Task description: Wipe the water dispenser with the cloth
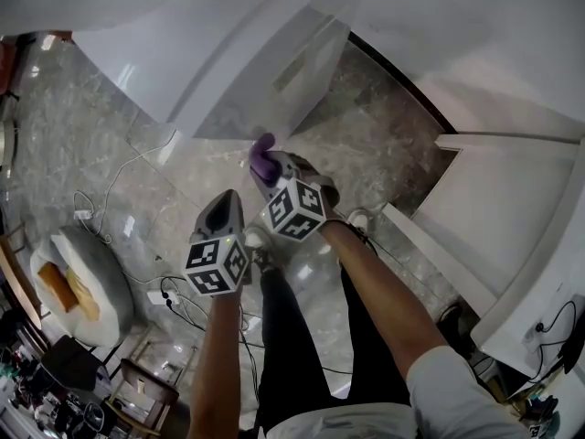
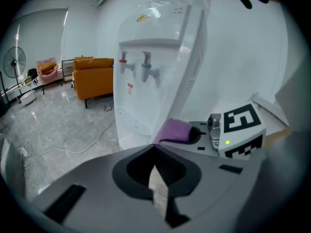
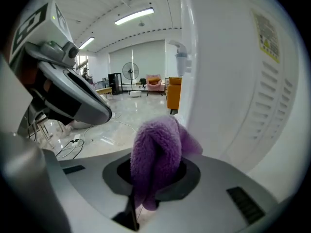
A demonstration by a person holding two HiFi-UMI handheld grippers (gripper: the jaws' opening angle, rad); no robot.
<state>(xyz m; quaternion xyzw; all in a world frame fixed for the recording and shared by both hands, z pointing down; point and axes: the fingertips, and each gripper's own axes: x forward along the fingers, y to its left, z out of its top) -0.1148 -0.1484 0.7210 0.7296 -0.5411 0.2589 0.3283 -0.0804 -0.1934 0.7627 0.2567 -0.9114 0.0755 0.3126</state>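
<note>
Right gripper clamped on a folded purple cloth, held just beside the white water dispenser (its vented side panel). Left gripper, jaws together on nothing, hangs alongside, above the grey marble floor.

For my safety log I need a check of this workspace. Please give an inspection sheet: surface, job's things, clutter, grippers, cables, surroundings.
Surface: glossy grey marble floor.
Job's things: white water dispenser, upright; purple cloth at its side panel, contact cannot be told.
Clutter: grey cushion on the floor, orange items on it.
Grippers: right gripper fingers shut on the cloth; left gripper fingers together, empty.
Cables: white cable loose on the floor; power strip with leads.
Surroundings: orange sofa, standing fan.
</note>
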